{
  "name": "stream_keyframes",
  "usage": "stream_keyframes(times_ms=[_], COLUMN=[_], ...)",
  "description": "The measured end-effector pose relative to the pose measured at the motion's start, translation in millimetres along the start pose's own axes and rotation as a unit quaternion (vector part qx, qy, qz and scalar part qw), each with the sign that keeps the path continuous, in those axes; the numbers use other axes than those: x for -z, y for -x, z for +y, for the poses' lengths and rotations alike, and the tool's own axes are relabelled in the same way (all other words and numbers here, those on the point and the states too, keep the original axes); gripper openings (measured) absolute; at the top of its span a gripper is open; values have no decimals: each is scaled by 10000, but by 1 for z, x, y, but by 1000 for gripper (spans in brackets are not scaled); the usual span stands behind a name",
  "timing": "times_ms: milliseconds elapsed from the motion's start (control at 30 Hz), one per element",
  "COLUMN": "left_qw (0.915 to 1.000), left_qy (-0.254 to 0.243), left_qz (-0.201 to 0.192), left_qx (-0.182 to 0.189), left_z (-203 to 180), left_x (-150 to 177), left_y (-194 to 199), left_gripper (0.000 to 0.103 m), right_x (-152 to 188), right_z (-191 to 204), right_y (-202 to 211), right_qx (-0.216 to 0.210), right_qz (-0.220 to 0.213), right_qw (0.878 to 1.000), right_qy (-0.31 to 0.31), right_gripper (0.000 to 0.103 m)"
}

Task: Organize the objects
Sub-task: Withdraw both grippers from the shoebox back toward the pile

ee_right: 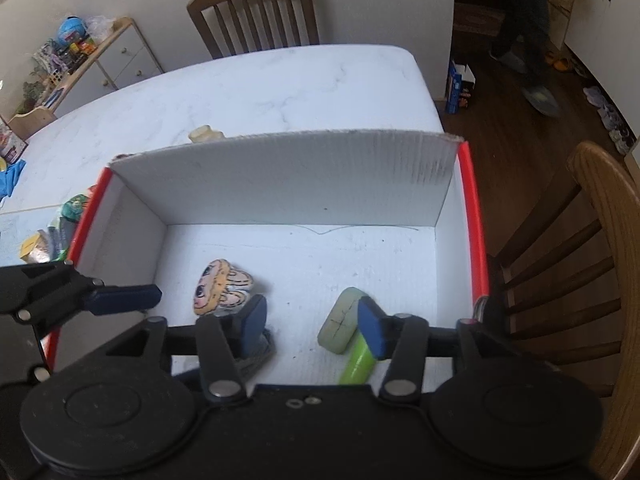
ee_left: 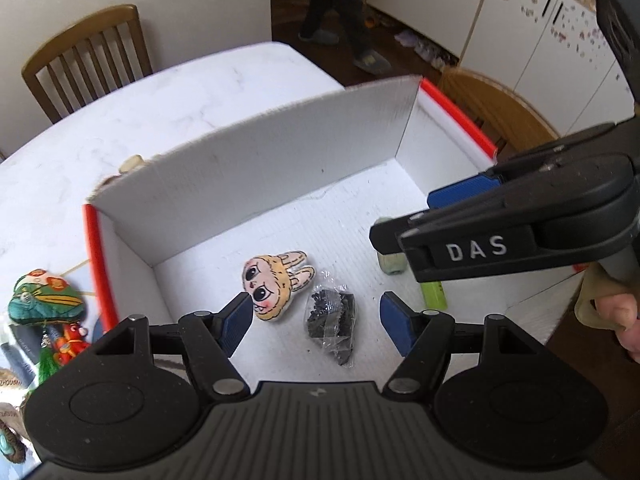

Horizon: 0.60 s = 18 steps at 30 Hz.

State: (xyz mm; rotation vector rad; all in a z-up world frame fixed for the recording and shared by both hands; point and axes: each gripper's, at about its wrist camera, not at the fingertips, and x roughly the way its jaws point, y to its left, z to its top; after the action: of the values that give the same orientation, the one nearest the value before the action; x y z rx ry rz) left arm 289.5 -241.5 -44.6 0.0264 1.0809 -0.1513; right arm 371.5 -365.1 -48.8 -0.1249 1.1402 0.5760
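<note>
Left gripper [ee_left: 316, 322]: blue-padded fingers spread apart, nothing between them; poised over the near part of the box, above the plush face and the bag.
Right gripper [ee_right: 312, 324]: fingers apart and empty; over the near right part of the box, its right pad just in front of the toy hammer's head. In the left wrist view it enters from the right, marked "DAS".
Box [ee_left: 280, 152]: white corrugated cardboard with red-edged side walls, open top, on the table near its right edge.
Plush face [ee_left: 276, 286]: flat cartoon head with big eyes and yellow hair, lying on the box floor, left of centre.
Bag [ee_left: 332, 320]: clear plastic, dark small pieces inside; just beside the plush face, on its right.
Toy hammer [ee_right: 346, 330]: pale green head, bright green handle; on the box floor at right, apart from the bag.
Table [ee_right: 260, 84]: white marble-patterned top.
Frog ornament [ee_left: 42, 298]: green embroidered piece with red charm, on the table outside the box's left wall.
Chair [ee_right: 256, 12]: wooden, slatted back, at the table's far side.
</note>
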Motion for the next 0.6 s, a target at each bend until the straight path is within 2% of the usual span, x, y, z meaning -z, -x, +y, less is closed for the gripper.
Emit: stream_keyframes(times_ms=[433,600], left_qw=[9976,9955], left_qy=[333,519], left_qz=[-600,-792], left_qx=[46,46], left_z=[35,62], left_x=[22,38], left_y=[58,79], left_gripper=[70,70], right_x=[3,6], right_z=[34,56], right_y=[40,52], right_qx=[-56,-72], right_qz=[-233,-362], right_qw=[9991,9980], right_qy=[345,513], right_gripper=[63,71])
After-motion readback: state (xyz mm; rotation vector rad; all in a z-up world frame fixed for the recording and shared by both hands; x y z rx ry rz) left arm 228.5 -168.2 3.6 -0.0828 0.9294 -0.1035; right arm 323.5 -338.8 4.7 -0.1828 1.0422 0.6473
